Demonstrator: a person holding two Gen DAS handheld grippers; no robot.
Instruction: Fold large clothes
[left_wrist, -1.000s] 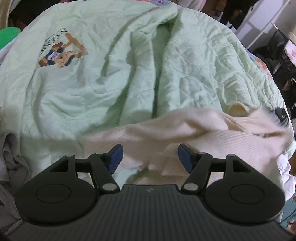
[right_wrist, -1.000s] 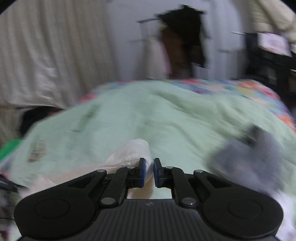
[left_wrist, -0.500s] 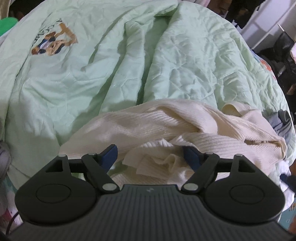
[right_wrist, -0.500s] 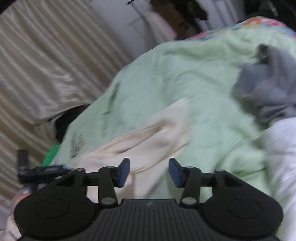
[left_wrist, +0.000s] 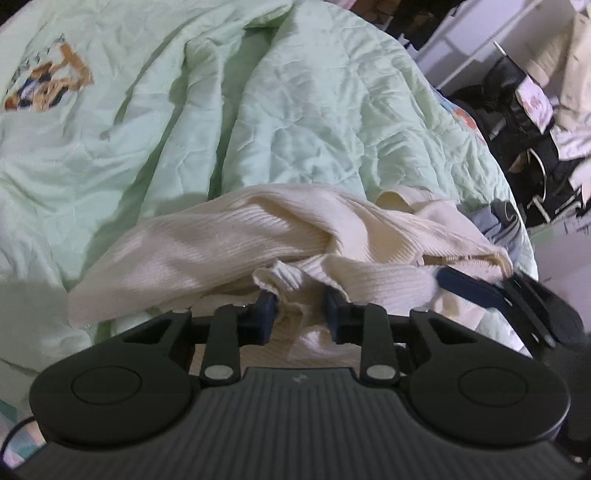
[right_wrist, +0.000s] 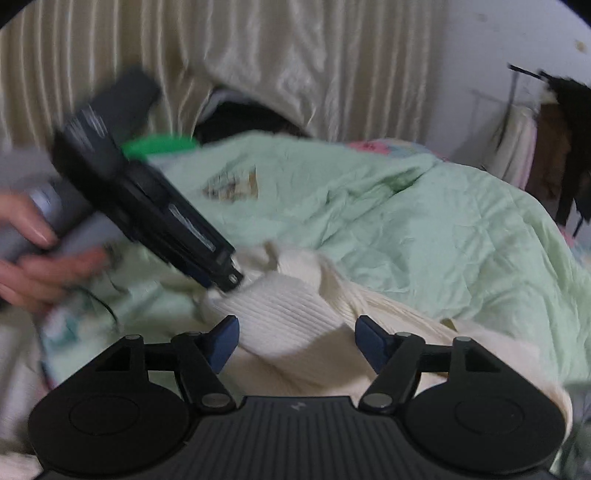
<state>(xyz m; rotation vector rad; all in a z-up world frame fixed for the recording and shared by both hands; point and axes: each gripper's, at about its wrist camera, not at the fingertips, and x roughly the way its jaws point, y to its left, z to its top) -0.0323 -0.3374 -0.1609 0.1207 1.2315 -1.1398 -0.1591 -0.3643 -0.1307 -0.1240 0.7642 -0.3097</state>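
Note:
A cream ribbed knit sweater (left_wrist: 229, 247) lies crumpled on a pale green quilt (left_wrist: 314, 110). My left gripper (left_wrist: 300, 312) is partly closed around a bunched fold of the sweater, with a gap still between the fingers. It also shows in the right wrist view (right_wrist: 225, 284), its tip in the knit. My right gripper (right_wrist: 295, 341) is open, with a fold of the sweater (right_wrist: 288, 314) between its fingers. Its blue finger (left_wrist: 469, 288) shows at the sweater's right edge in the left wrist view.
The quilt has a cartoon print (left_wrist: 48, 85) at the far left. Grey clothes (left_wrist: 498, 225) lie at the bed's right edge. Dark clutter and white furniture (left_wrist: 517, 92) stand beyond it. A cream curtain (right_wrist: 258, 55) hangs behind the bed.
The right gripper opened, let go of the sweater and swung down over it. The left gripper narrowed around a fold of the knit and moved closer.

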